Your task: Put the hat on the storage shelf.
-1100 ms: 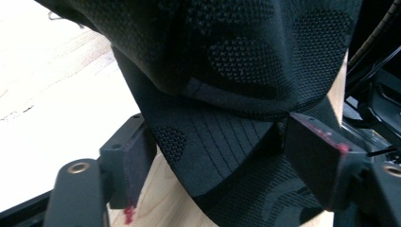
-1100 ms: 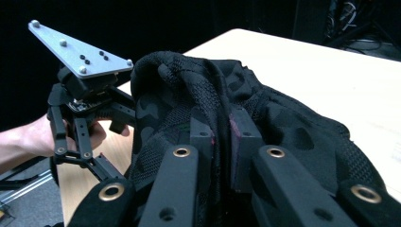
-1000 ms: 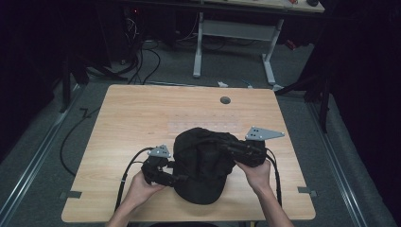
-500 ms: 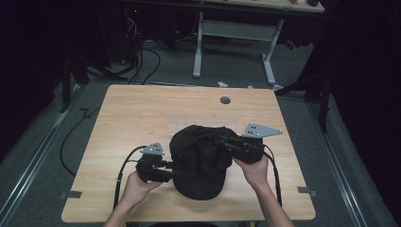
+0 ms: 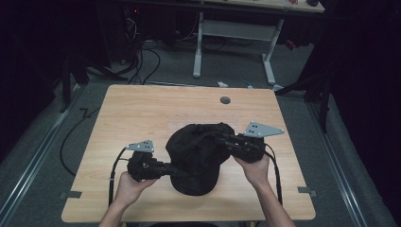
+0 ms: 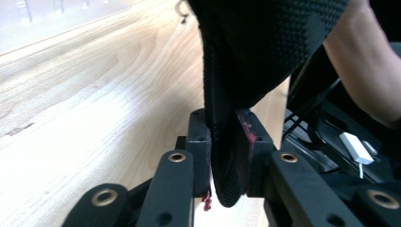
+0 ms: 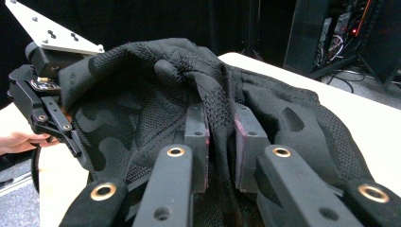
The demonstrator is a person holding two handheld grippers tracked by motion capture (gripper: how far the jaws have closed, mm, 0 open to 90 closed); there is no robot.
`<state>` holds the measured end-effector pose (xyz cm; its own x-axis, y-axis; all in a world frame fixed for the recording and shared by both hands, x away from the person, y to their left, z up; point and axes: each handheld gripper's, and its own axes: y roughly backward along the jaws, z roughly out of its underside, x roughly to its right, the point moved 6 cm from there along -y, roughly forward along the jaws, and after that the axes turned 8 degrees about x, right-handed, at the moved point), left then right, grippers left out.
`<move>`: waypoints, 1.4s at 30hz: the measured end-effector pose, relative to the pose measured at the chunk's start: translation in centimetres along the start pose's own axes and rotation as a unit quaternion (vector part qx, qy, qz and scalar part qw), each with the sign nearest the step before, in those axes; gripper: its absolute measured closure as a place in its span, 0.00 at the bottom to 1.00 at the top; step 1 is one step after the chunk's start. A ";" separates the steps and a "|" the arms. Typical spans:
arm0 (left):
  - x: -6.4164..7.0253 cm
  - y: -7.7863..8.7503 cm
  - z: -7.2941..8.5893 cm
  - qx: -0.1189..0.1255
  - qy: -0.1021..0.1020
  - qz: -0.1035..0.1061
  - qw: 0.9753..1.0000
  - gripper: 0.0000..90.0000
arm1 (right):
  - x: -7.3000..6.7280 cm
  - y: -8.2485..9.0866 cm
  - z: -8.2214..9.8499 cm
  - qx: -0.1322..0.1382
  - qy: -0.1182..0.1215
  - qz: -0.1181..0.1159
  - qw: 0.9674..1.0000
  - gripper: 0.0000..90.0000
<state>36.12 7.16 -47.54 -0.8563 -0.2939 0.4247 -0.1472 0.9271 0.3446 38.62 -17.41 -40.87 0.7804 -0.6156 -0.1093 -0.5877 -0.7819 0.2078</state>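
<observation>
Garment: a black knitted garment (image 5: 196,158), with a mesh and camouflage-like pattern, is bunched in a mound on the near half of the wooden table (image 5: 142,113), between the two hands.
Left gripper: the left gripper (image 5: 172,169) is clamped on a thick hem or edge of the cloth; in the left gripper view the fold (image 6: 227,156) is seen pinched upright between the two jaws, with the fabric rising from it.
Right gripper: the right gripper (image 5: 226,140) is closed on a raised ridge of fabric (image 7: 218,118) at the far right of the mound, the jaws pressed against it from both sides.
Step in hand: the garment is judged to be held at two edges so that it can be spread or straightened; which part of the garment each grip holds cannot be told from the crumpled heap.
How it is done well: both clamps should be kept firm, and the grippers should be drawn apart evenly and low over the table, so that the cloth is tensioned without being dragged off the near edge.
Caution: the left grip sits near the tip of the hem, so a sudden pull may let it slip; tension is best built slowly.
Surroundings: a round cable hole (image 5: 225,100) lies well beyond the garment and is not in the way.
</observation>
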 end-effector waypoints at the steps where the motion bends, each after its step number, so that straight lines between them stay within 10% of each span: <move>1: 0.0 0.0 0.0 0.000 0.000 0.000 1.000 0.88 | 0.0 0.0 0.0 -0.001 -0.001 0.001 1.000 0.87; 12: 0.6 0.7 0.0 0.001 -0.005 0.020 1.000 0.96 | 0.4 -0.4 1.2 -0.020 -0.013 0.014 1.000 0.75; 28: 0.1 2.0 -0.7 0.036 -0.011 -0.007 0.999 0.96 | 1.9 0.6 2.3 -0.026 -0.028 0.070 0.997 0.40; 42: -0.6 3.2 -1.3 0.066 -0.012 -0.048 0.997 0.96 | 4.4 2.6 8.9 -0.101 -0.052 0.169 0.979 0.44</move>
<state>36.78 9.95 -45.60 -0.8461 -0.3790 0.3748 -0.2921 0.9178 0.2689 38.60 -23.01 -49.50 0.5165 -0.8508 -0.0965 -0.7466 -0.5026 0.4359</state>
